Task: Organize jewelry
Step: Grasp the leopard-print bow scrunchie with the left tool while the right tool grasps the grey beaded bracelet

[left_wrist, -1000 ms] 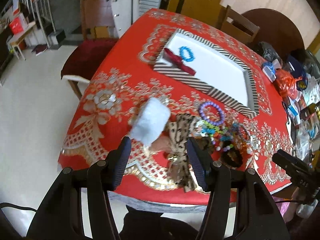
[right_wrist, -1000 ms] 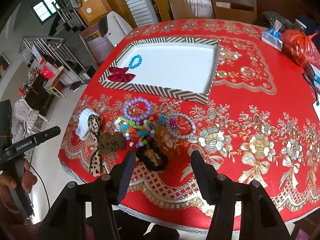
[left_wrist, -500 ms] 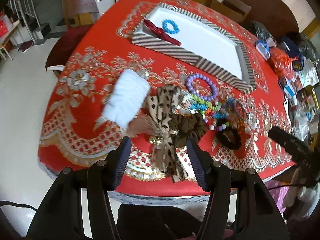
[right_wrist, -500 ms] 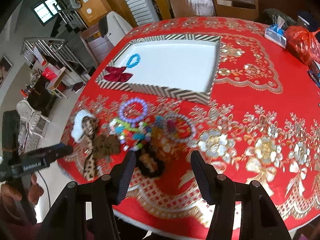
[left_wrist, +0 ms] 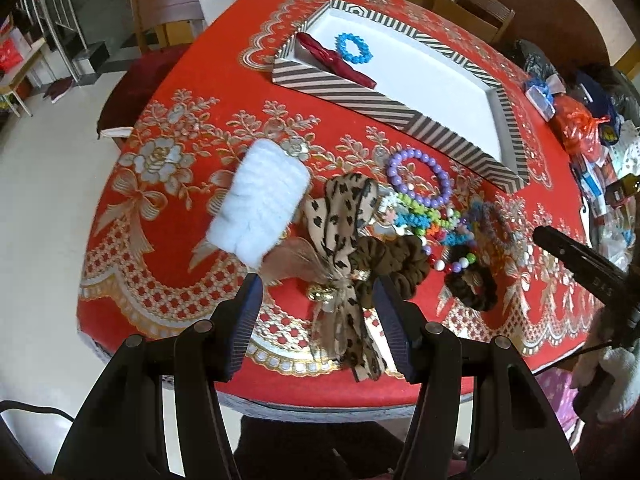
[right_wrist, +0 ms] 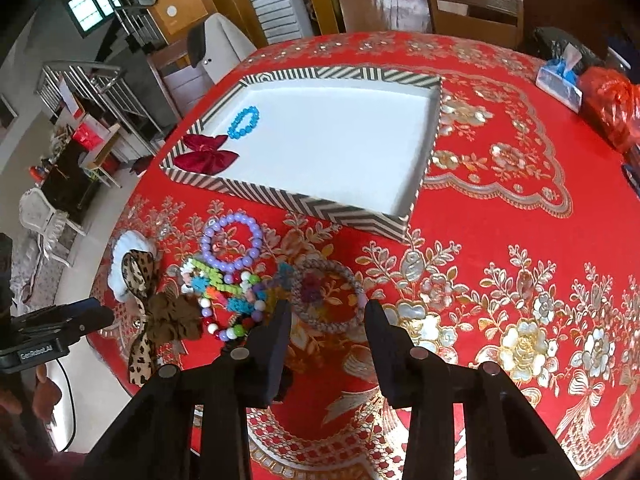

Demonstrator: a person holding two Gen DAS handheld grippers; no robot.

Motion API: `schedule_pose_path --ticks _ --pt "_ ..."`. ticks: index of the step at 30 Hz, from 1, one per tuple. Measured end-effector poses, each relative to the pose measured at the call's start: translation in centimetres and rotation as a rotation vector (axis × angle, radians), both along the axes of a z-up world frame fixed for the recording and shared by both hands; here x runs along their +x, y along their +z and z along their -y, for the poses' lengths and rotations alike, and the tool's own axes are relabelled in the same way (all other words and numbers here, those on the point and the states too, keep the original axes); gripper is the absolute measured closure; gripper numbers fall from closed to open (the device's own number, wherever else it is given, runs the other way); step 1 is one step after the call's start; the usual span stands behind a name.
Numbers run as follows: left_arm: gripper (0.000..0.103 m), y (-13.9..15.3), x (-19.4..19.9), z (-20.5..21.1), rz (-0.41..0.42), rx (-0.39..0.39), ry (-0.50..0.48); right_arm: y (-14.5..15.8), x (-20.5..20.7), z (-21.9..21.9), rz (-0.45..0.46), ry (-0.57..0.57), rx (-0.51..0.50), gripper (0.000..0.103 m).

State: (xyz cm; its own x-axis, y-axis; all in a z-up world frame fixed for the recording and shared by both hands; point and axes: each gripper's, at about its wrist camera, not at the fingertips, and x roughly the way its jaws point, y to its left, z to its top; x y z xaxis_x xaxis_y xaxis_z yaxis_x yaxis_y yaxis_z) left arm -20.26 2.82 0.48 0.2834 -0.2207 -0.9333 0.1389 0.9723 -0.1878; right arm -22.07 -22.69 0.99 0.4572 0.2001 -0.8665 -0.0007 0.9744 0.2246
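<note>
A striped tray (left_wrist: 360, 92) (right_wrist: 304, 204) holds a dark red bow (left_wrist: 336, 62) (right_wrist: 206, 156) and a blue bead bracelet (left_wrist: 354, 48) (right_wrist: 243, 121). In front of it lie a white fluffy hair tie (left_wrist: 260, 204), a leopard bow (left_wrist: 340, 240) (right_wrist: 138, 280), a brown scrunchie (left_wrist: 390, 264) (right_wrist: 174, 318), a purple bead bracelet (left_wrist: 420, 178) (right_wrist: 232, 246), colourful beads (right_wrist: 228, 292), a braided bracelet (right_wrist: 326, 296) and a dark scrunchie (left_wrist: 472, 286). My left gripper (left_wrist: 318, 280) is open just above the leopard bow's knot. My right gripper (right_wrist: 326, 308) is open over the braided bracelet.
The red patterned tablecloth (right_wrist: 500, 260) covers a round table. Bags and small clutter (left_wrist: 580, 120) sit at the right edge, with a tissue pack (right_wrist: 558, 80). Wooden chairs (right_wrist: 472, 12) stand behind the table. The table's near edge (left_wrist: 280, 392) drops to the floor.
Both grippers have moved forward and down toward the pile. The left one now frames the leopard bow's knot; the right one has shifted from the dark scrunchie to the braided bracelet.
</note>
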Motion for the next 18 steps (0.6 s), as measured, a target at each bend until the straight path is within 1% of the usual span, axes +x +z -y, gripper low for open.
schedule_pose_path --ticks 6,12,15,16,17,18 --pt "0.046 0.1 0.3 0.6 0.010 0.017 -0.012 0.2 0.4 0.1 -0.003 0.004 0.006 0.065" --pt "0.046 -0.6 0.6 1.0 -0.014 0.019 -0.023 -1.1 1.3 0.4 -0.031 0.016 -0.010 0.065" --pt "0.046 -1.2 0.8 1.1 -0.037 -0.001 -0.026 -1.7 1.8 0.5 -0.040 0.029 -0.018 0.065" --pt "0.044 -1.4 0.9 1.2 -0.041 -0.006 -0.029 -2.0 2.2 0.5 -0.044 0.034 -0.023 0.065" --pt "0.040 -1.6 1.0 1.3 -0.045 -0.011 -0.033 -2.2 2.4 0.6 -0.049 0.037 -0.026 0.065" --pt "0.038 -1.9 1.1 1.4 -0.053 -0.017 -0.035 -2.5 2.6 0.6 -0.056 0.043 -0.030 0.065"
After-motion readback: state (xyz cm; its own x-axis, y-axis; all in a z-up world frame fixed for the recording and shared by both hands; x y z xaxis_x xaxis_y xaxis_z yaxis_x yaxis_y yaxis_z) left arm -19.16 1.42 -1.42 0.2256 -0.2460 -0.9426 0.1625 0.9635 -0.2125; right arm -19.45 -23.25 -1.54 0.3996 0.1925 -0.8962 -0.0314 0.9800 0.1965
